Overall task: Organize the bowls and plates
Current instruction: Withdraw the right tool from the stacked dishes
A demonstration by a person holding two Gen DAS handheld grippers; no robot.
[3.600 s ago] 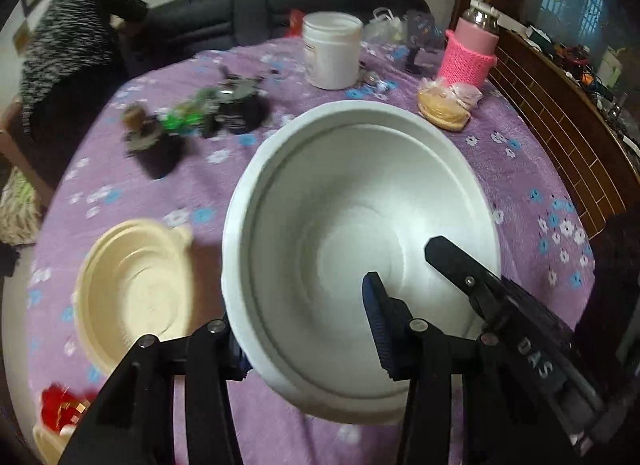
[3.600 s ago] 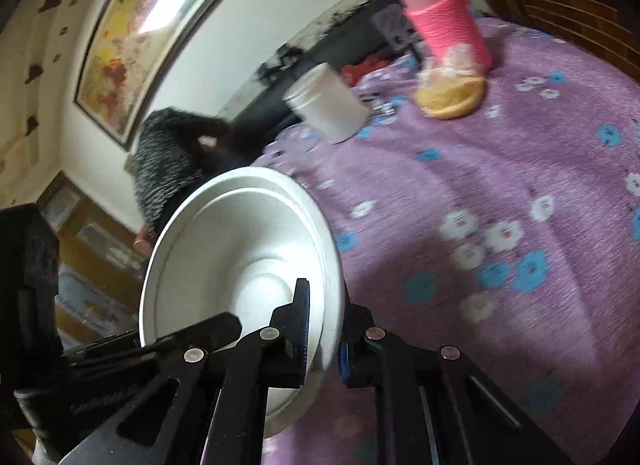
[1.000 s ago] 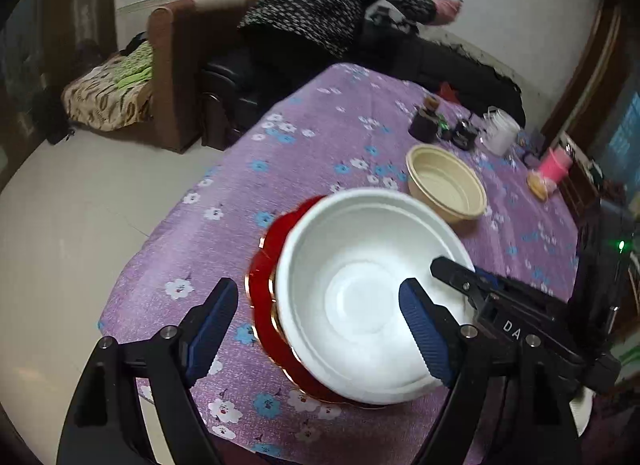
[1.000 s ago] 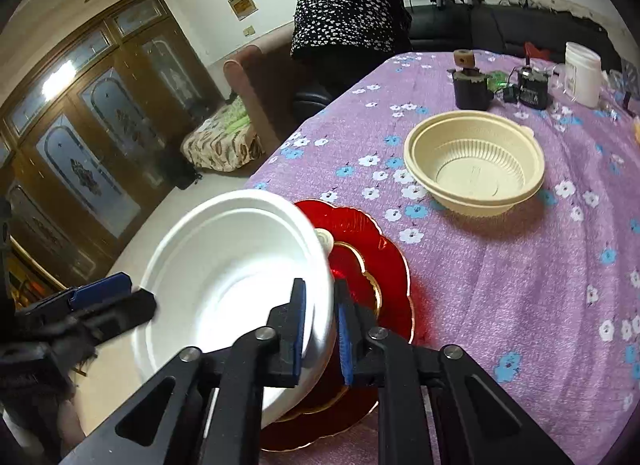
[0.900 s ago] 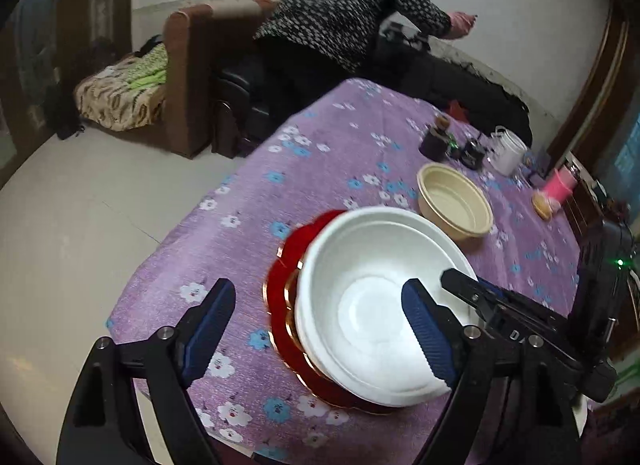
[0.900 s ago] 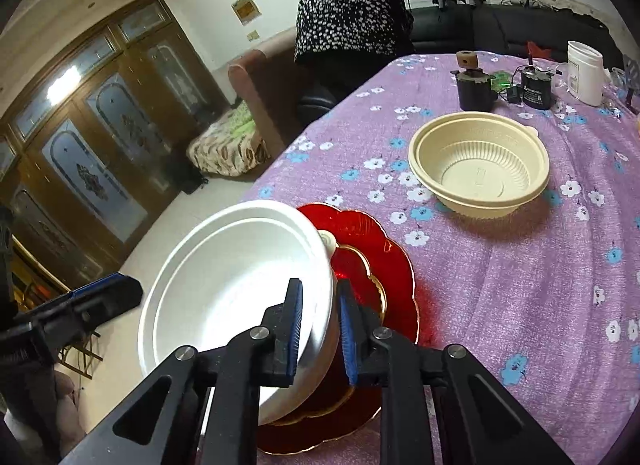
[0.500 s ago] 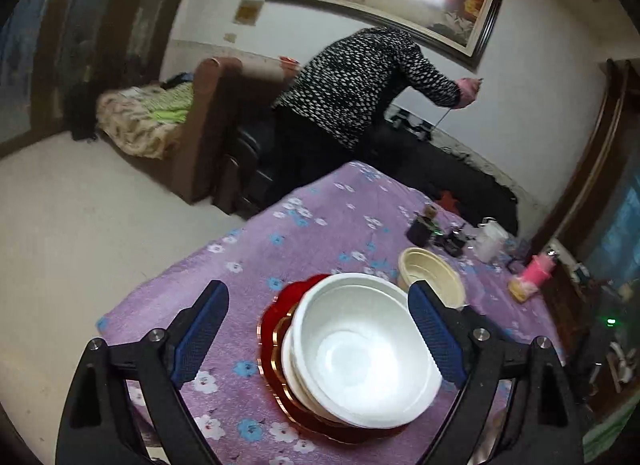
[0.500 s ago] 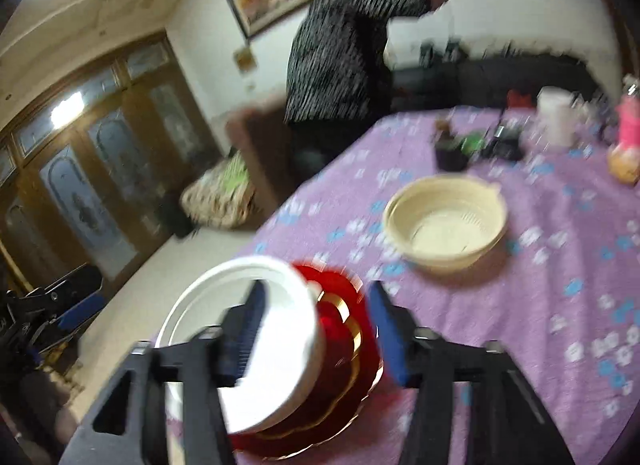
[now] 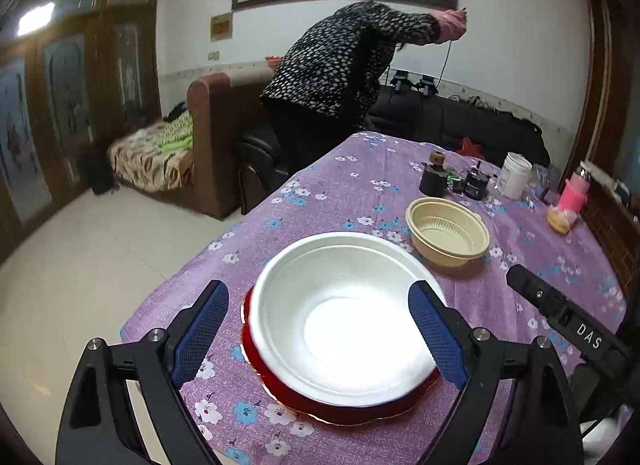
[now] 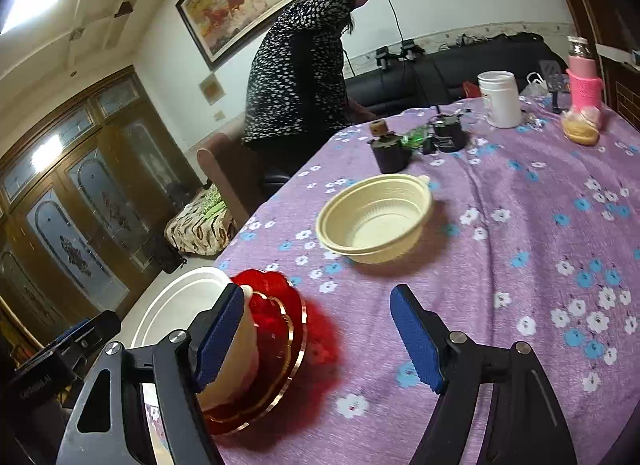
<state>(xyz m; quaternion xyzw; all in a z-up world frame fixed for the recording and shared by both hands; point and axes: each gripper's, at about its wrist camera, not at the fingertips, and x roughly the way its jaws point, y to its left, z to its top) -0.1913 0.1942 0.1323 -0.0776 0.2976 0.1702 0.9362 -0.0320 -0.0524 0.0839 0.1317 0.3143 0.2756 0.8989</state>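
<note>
A large white bowl (image 9: 344, 317) rests on stacked red gold-rimmed plates (image 9: 344, 411) near the table's near corner. In the right wrist view the bowl (image 10: 180, 301) and red plates (image 10: 276, 317) sit at lower left. A cream plastic bowl (image 9: 448, 231) stands farther back on the purple cloth; it also shows in the right wrist view (image 10: 376, 221). My left gripper (image 9: 318, 329) is open and empty, raised above the white bowl. My right gripper (image 10: 318, 339) is open and empty, just right of the stack.
A purple flowered tablecloth (image 10: 540, 233) covers the table. At the far end stand a white jar (image 10: 500, 99), a pink-sleeved bottle (image 10: 584, 81), dark small pots (image 10: 390, 151) and wrapped food (image 10: 580, 127). A person (image 9: 340, 77) bends over by the sofa.
Both grippers held the white bowl, carried it over and set it on the red plates. The left opened first, then the right let go. Both have drawn back.
</note>
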